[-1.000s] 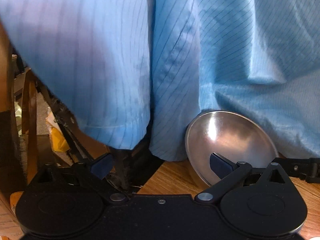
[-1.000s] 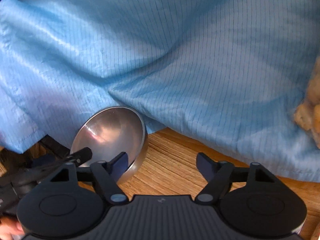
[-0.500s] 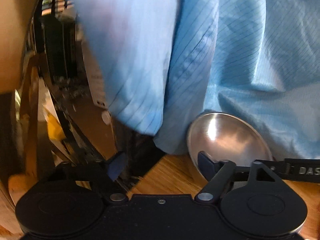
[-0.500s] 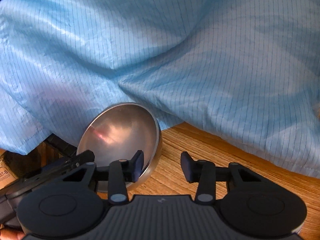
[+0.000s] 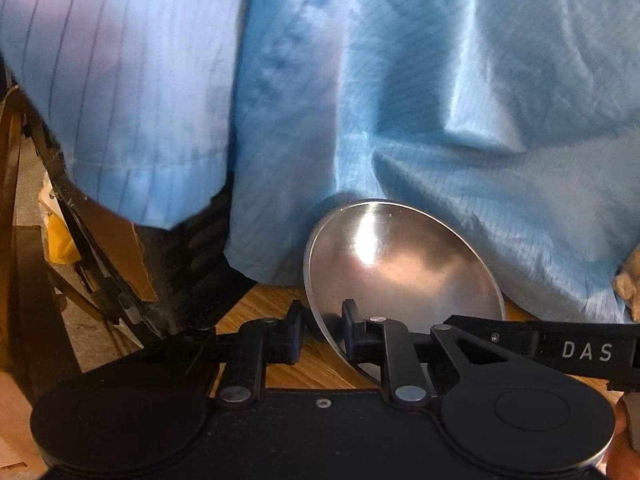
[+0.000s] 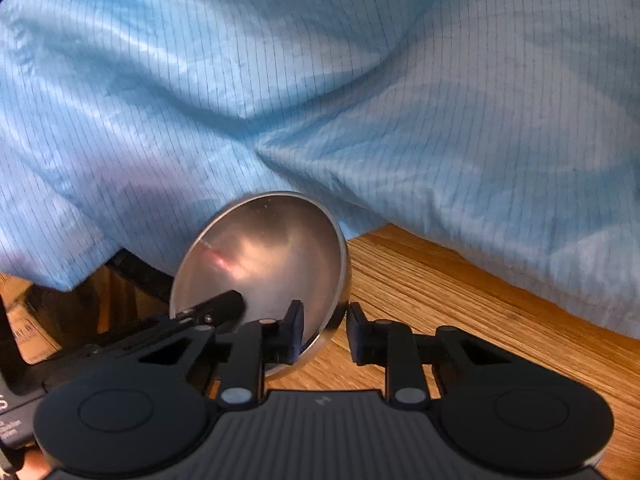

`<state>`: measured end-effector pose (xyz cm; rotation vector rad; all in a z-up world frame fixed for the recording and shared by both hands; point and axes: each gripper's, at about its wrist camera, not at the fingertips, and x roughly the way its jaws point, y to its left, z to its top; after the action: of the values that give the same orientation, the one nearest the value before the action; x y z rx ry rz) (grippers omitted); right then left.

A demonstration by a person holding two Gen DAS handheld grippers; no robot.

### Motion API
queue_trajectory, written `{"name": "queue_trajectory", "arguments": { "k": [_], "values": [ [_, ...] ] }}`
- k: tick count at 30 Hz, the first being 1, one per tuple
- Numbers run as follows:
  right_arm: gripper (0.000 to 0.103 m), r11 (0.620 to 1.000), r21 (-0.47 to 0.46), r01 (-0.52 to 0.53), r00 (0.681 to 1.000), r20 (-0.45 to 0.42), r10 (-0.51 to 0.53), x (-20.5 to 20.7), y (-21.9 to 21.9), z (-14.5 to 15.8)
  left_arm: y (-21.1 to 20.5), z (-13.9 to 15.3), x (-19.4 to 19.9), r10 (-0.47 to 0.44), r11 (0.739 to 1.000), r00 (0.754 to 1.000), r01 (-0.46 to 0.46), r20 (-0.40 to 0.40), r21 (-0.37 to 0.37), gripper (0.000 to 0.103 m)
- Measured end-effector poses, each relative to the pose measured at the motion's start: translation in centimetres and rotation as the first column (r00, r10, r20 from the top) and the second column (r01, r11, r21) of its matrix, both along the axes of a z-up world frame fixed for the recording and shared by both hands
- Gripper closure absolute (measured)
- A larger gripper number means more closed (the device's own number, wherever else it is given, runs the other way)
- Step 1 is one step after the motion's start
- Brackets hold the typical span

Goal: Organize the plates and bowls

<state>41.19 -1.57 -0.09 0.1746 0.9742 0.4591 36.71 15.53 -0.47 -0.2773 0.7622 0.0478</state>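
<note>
Filling the upper part of both views, a blue grid-lined garment (image 6: 360,100) hides everything beyond the claws; the far edge of the bench (image 6: 460,300) runs under its hem and cannot be traced.

Left claw (image 5: 322,332): fingers drawn close, one either side of the rim of a steel bowl (image 5: 400,268), clamped on its lower left edge. Bowl is tipped up on edge, hollow side facing this camera; its bottom rim is cut off behind the claw linkage. The right claw's arm, lettered "DAS", crosses in from the right and covers the bowl's lower right rim; the lettering runs out of frame.

Right claw (image 6: 324,334): left finger inside the bowl (image 6: 264,256), right finger outside the wall with a visible gap to it. Fingers narrowed but not seated; whether they grip the rim I cannot tell. The left claw's finger reaches into the bowl from the left.

Left of the left claw: brown cardboard (image 5: 120,248) and dark, dim clutter, too murky to identify. A tan object (image 5: 628,280) at the right edge is cut off, unidentified.
</note>
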Motion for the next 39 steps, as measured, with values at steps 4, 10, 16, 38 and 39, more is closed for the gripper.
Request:
{"name": "queue_trajectory", "arguments": {
  "k": [4, 10, 16, 38, 39],
  "values": [
    [0.079, 1.0, 0.001, -0.01, 1.0, 0.018, 0.01, -0.7, -0.7, 0.4, -0.8, 0.7, -1.1, -0.016, 1.0, 0.999, 0.015, 0.029, 0.023, 0.084],
    [0.08, 1.0, 0.01, -0.023, 0.997, 0.076, 0.022, -3.8, -2.8, 3.0, -2.1, 3.3, -4.8, -0.049, 0.998, 0.994, 0.044, 0.1, 0.051, 0.084],
    [0.08, 1.0, 0.011, -0.001, 0.99, 0.144, -0.001, -9.1, -6.6, 6.3, -4.8, 6.1, -8.8, -0.15, 0.989, 0.976, 0.147, 0.159, 0.033, 0.082],
    [0.08, 0.964, -0.1, 0.248, 0.966, 0.105, -0.237, -29.0, -22.4, 7.5, -19.0, 5.1, -22.4, -0.538, 0.829, 0.823, 0.555, 0.179, -0.06, 0.081],
    [0.08, 0.962, -0.102, 0.254, 0.965, 0.099, -0.244, -29.1, -22.7, 7.2, -19.6, 4.8, -22.7, -0.547, 0.824, 0.819, 0.564, 0.173, -0.061, 0.081]
  ]
}}
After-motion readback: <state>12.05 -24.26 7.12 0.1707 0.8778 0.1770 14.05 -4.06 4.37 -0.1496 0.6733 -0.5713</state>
